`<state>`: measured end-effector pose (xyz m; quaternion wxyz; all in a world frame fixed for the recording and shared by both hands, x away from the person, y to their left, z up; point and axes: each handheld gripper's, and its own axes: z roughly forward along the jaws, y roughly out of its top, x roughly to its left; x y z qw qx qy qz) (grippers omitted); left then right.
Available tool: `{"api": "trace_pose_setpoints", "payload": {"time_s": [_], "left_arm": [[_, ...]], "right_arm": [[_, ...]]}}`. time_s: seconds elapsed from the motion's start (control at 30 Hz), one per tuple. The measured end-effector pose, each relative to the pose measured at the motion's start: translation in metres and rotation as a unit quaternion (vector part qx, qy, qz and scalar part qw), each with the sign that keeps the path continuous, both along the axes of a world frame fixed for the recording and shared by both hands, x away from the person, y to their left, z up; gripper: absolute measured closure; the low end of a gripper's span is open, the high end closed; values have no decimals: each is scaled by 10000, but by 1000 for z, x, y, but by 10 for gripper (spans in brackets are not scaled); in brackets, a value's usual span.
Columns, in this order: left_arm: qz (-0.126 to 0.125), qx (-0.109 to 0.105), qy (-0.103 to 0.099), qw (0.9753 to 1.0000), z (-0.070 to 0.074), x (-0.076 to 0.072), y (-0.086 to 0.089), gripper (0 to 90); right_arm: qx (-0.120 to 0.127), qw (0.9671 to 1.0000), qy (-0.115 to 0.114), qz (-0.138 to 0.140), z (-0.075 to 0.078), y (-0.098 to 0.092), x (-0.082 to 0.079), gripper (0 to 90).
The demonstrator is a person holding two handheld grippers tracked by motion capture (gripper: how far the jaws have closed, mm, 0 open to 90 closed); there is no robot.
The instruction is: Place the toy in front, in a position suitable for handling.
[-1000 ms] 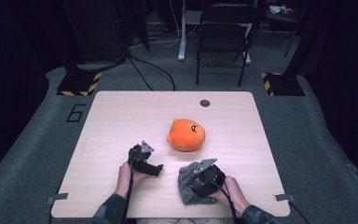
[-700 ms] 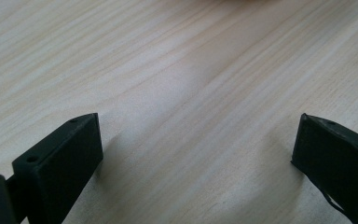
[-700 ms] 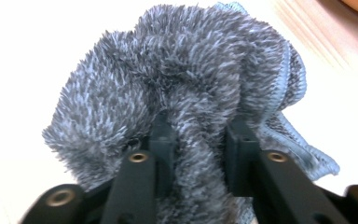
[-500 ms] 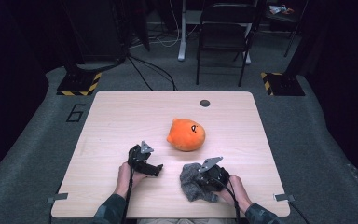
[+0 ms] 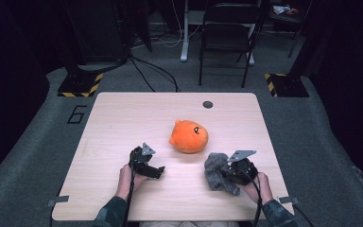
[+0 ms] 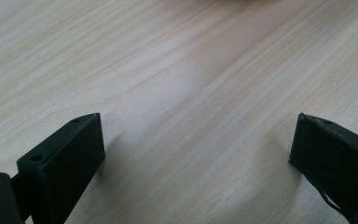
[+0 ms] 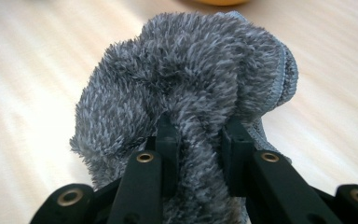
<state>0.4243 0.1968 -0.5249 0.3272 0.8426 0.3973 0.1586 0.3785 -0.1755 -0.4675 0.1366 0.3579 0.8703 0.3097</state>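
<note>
Pale wood tabletop (image 5: 123,123) stands on grey carpet, a dark chair (image 5: 227,38) behind it. Near the front edge, the right claw (image 7: 198,135) is clamped on a fluffy grey cloth (image 7: 186,79), bunched between its jaws. The left claw (image 6: 196,144) gapes wide over bare wood, holding nothing. An orange plush toy (image 5: 189,136) lies mid-table, just beyond both.

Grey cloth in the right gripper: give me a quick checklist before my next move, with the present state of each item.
1. Right gripper shut on the grey fuzzy cloth: ok.
2. Cloth fully gathered, none trailing: cannot tell; it bunches and hides its underside.
3. Left gripper open, holding nothing: ok.
4. Orange plush toy apart from both grippers: ok.
5. Bare table around the left gripper: ok.
</note>
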Motion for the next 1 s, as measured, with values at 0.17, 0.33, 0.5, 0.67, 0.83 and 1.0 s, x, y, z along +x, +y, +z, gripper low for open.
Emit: {"api": "trace_pose_setpoints", "payload": {"time_s": [0.17,0.33,0.5,0.67,0.83,1.0], "left_arm": [[-43,8,-18,10000,0,1,-1,39],[-61,-25,-68,10000,1,0,-3,51],[-116,-147,-77,9998,6,0,-5,54],[-154,-291,-191,9993,11,4,-11,59],[-161,-377,-340,9986,18,9,-15,65],[-101,-621,-445,9970,28,17,-18,83]], "right_arm": [[23,9982,-163,-581,3,-26,16,724],[-17,9956,-194,-920,1,-38,30,723],[-148,9926,-158,-1199,-4,-47,42,721],[-317,9877,-129,-1527,-9,-58,54,711],[-326,9814,61,-1893,-19,-74,64,346],[-53,9790,48,-2037,-12,-80,62,210]]}}
